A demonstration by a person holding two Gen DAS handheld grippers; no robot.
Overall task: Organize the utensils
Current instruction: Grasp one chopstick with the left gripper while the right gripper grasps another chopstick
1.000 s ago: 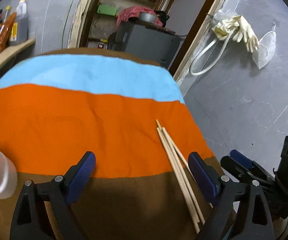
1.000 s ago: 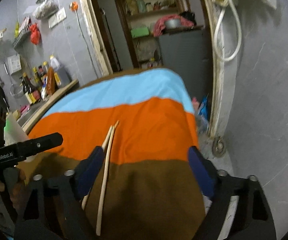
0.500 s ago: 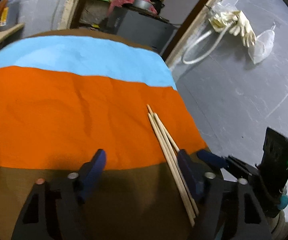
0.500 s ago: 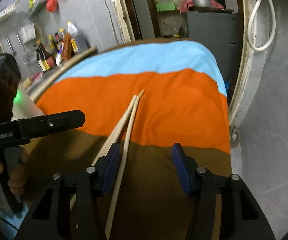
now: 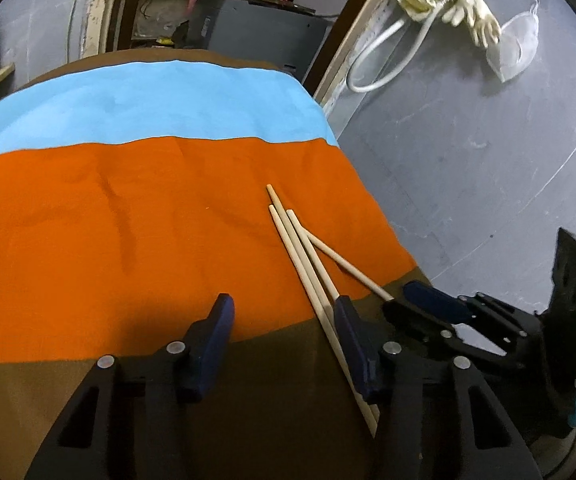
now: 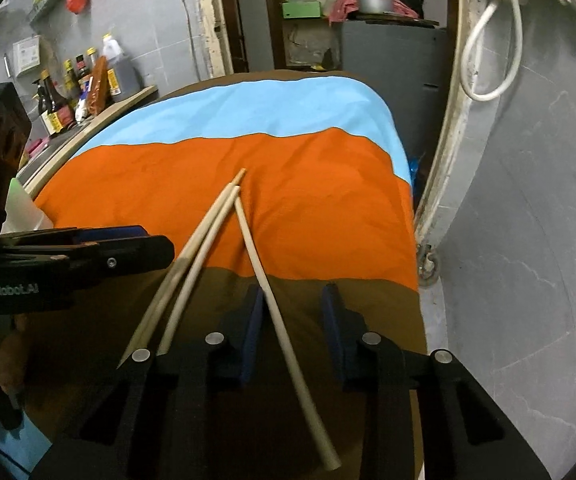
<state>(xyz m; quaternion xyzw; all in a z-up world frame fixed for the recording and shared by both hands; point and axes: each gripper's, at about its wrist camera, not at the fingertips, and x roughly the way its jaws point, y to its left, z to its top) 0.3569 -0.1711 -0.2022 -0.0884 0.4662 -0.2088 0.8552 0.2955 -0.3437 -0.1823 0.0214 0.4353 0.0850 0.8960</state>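
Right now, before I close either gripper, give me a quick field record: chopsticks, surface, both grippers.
chopsticks: three loose wooden sticks; one splayed off toward the right gripper
surface: striped cloth, blue, orange, brown bands
left gripper: open, holding nothing, two paired sticks at its right finger
right gripper: open, splayed stick running between its fingers, grip not confirmed
container: cannot tell, only a white edge at left

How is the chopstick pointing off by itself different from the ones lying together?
The lone chopstick angles away and runs between the right tongs' open fingers. The bunched chopsticks lie side by side, left of those tongs. All are pale wood on the striped cloth.
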